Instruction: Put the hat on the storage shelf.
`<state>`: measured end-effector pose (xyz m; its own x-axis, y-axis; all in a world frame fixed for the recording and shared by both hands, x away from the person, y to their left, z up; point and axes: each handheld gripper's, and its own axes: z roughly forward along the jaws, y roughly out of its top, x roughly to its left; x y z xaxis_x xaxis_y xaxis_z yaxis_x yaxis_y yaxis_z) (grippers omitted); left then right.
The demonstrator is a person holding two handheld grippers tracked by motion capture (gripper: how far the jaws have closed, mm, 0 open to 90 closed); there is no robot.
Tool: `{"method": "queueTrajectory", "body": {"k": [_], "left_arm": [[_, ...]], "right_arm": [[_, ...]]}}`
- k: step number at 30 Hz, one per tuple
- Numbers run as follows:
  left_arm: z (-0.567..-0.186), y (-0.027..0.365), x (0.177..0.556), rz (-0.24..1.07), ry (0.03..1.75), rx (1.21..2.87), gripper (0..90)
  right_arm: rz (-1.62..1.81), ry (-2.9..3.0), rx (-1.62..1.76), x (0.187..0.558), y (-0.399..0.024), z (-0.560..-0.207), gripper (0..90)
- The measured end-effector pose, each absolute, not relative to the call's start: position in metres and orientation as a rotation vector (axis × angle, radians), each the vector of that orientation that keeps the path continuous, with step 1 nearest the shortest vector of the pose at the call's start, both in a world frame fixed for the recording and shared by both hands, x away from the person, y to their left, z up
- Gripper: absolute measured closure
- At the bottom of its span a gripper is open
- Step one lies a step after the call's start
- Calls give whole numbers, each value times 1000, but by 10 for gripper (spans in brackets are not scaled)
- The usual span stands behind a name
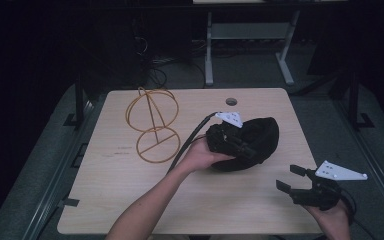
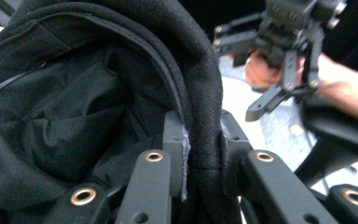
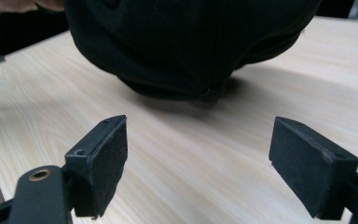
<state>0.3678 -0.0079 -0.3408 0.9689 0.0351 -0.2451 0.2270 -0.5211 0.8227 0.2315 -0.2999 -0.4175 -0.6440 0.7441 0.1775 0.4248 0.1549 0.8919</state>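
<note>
Closest to me, my right hand-held gripper [image 1: 292, 179] sits near the right front edge of the tabletop [image 1: 130, 200], and its jaws stand wide apart with nothing between them. In the right gripper view I see bare wood under those jaws and the black hat [image 3: 191, 42] just past them. A bit farther in, my left hand-held gripper [image 1: 235, 145] pinches the rim of that one black hat [image 1: 257, 142], and its jaws are tight on the cloth. In the left gripper view the hat [image 2: 74, 107] opens like a soft bowl, and I see only dark lining inside. The hat is on the right half of the tabletop, near the middle. To its left stands one gold wire stand [image 1: 152, 125], well apart from the hat. I count two hand-held grippers. The front left of the tabletop is bare wood. Farthest back is a small round hole [image 1: 231, 101] near the far edge.
</note>
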Motion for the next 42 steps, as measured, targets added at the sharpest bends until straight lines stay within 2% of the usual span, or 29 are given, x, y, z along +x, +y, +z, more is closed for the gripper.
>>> {"method": "queueTrajectory", "body": {"k": [7,20,31,32,33,34,35,36,39,40,42], "left_arm": [[-326,3,357,-282,171,2024,770],[-311,11,344,-298,128,1969,769],[-306,15,341,-348,112,1915,769],[-305,16,340,-359,106,1907,770],[-305,16,340,-359,106,1907,770],[-304,16,340,-365,96,1896,770],[-304,16,340,-365,96,1896,770],[-301,17,338,-375,87,1885,769],[-297,21,337,-369,89,1864,769],[-294,25,337,-363,100,1848,768],[-291,31,339,-341,106,1843,766]], "right_arm": [[1561,2067,1076,232,-286,-410,170],[1659,1985,1023,242,-269,-407,152],[1734,1925,1011,250,-261,-406,189],[1752,1906,994,251,-260,-405,254],[1752,1906,994,251,-260,-405,254],[1777,1893,967,251,-258,-403,321],[1777,1893,967,251,-258,-403,321],[1818,1877,934,251,-257,-403,431],[1852,1857,907,253,-256,-401,490],[1876,1834,881,254,-254,-398,601],[1885,1830,866,255,-253,-394,656]]}}
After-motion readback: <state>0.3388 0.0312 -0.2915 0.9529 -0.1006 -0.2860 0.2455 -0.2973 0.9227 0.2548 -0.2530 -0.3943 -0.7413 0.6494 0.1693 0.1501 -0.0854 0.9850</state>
